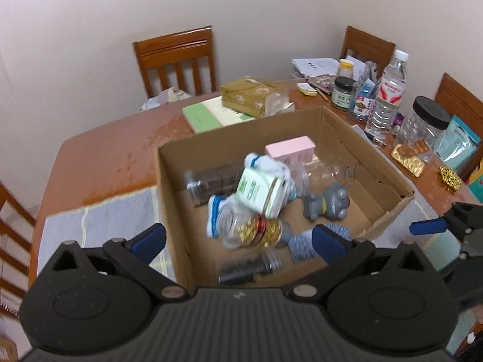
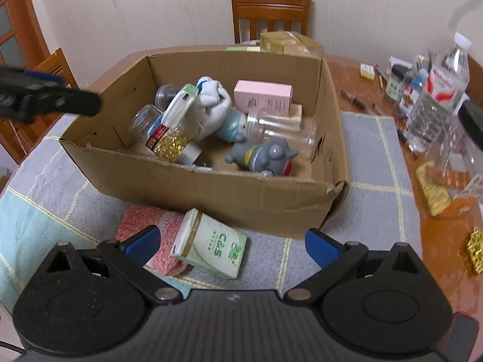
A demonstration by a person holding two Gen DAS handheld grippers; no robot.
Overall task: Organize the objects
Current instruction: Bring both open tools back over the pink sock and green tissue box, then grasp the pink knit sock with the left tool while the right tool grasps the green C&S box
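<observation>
Both the left gripper point(image 1: 238, 238) and right gripper point(image 2: 232, 246) gape empty; the cardboard box point(image 2: 241, 193) wall hides its floor's near edge.

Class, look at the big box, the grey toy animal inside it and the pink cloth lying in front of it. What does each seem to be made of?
Box: brown corrugated cardboard, matte, with torn, fraying rims. Toy animal: probably smooth vinyl or plastic, slightly shiny. Pink cloth: looks knitted or woven, with a ribbed surface.
</observation>
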